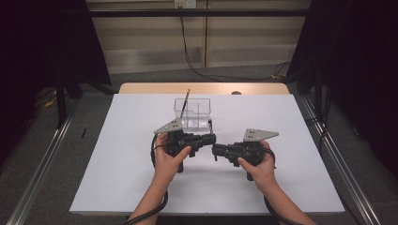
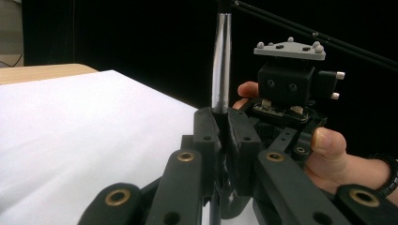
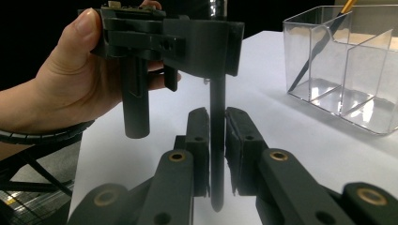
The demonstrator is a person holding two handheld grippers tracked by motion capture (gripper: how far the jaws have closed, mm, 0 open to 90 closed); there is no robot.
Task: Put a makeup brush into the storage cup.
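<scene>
Left hand-held gripper (image 2: 224, 124): you have it clamped on the pen (image 2: 221, 65).
Right hand-held gripper (image 3: 217, 136): jaws loosely flank the pen's lower end.
Pen: upright, mid-counter (image 1: 117, 154).
Holder (image 1: 193, 114): clear, just beyond toward the far edge.

Even overhead light brightens the white counter (image 1: 141, 178) almost to glare while the surroundings sink into black, shadows under the hands stay faint and soft, and both gripper views blur their nearest black parts yet stay sharper beyond.
</scene>
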